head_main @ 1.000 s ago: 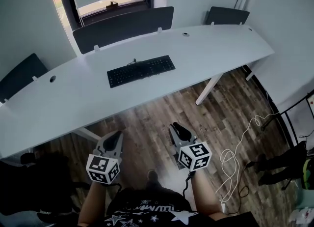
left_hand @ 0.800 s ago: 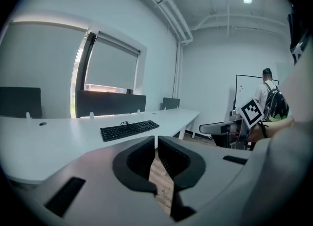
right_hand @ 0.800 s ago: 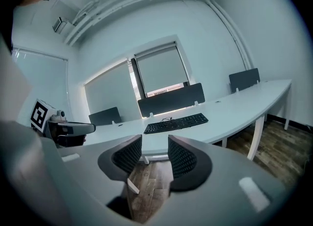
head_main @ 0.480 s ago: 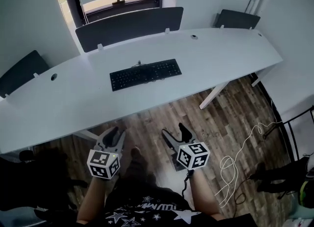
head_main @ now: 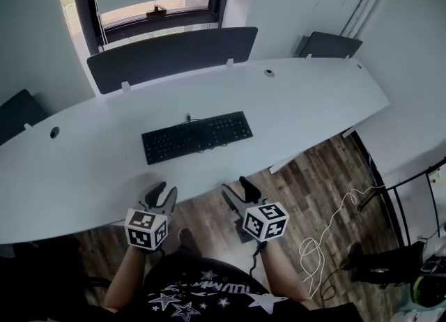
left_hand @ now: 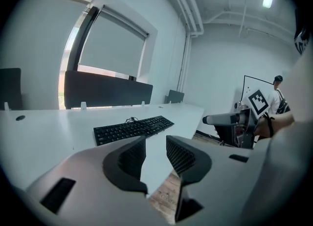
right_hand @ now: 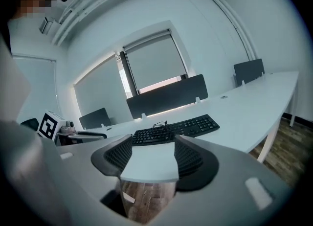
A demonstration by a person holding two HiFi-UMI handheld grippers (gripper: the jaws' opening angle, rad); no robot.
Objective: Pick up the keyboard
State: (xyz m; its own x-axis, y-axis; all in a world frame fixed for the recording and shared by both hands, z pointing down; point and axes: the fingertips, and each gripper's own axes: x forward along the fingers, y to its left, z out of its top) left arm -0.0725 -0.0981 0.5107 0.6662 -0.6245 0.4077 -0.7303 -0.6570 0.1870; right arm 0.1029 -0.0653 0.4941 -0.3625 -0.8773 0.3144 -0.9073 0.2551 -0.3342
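Keyboard (head_main: 197, 136), black, lies flat on the white desk (head_main: 313, 97), towards the near edge, with its cable bunched at its back side. Left gripper (head_main: 160, 191) hovers at the desk's near edge, short of the keyboard and not touching it. Its jaws are partly apart, have just been opening, and hold nothing. Right gripper (head_main: 237, 188) is just beside it, also at the edge and clear of the keyboard. Its jaws are wide apart, have just been closing slightly, and hold nothing. Dark partition (head_main: 174, 52) stands along the desk's far side.
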